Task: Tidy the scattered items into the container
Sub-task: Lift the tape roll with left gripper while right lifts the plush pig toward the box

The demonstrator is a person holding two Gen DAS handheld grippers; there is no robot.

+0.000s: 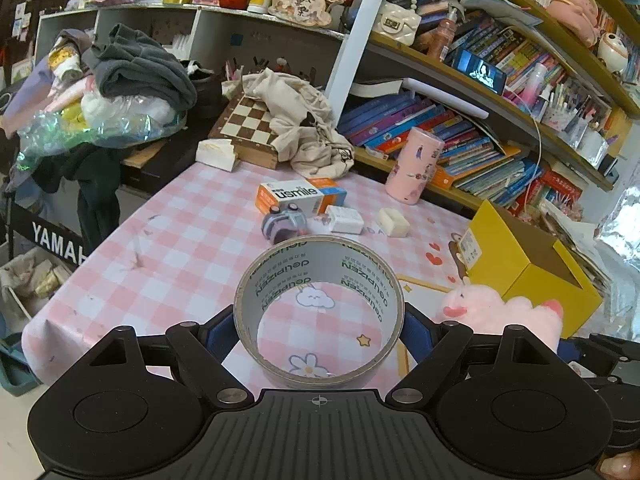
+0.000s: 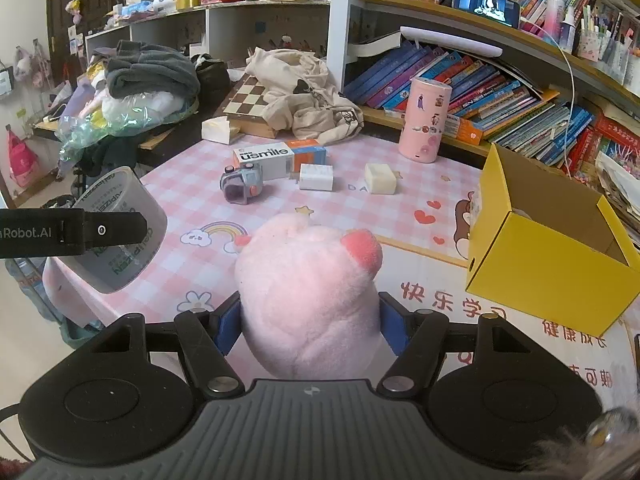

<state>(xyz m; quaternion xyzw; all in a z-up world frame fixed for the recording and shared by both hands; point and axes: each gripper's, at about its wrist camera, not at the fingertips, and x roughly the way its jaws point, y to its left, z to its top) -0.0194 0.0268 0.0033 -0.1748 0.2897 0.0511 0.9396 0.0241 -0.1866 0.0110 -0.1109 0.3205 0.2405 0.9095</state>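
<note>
The bench (image 2: 400, 216), covered in a pink-and-white checked cloth printed with clouds and hearts, fills the middle of both views, with a bookshelf of upright books (image 2: 500, 92) along its far right edge. An open yellow cardboard box (image 2: 552, 264) stands near the right edge of the bench, its flaps up; what it contains cannot be made out.

The right tongs (image 2: 310, 320) are clenched on a pink plush toy with a darker pink ear (image 2: 308, 292), blue pads pressing into its sides, held above the near part of the bench. The left tongs (image 1: 318, 326) grasp a grey roll of wide tape with green lettering inside the core (image 1: 320, 312), the pads against its outer face, the ring's opening facing the camera.

A pink cylindrical tumbler with stickers (image 2: 426, 120) stands upright by the far right edge. Toward the far edge lies a white-and-orange "usmile" carton (image 2: 280, 158). Just in front of it sit a small purple-grey toy camera (image 2: 242, 184), a white rectangular packet (image 2: 316, 177) and, apart to its right, a cream-coloured block (image 2: 380, 179).
</note>
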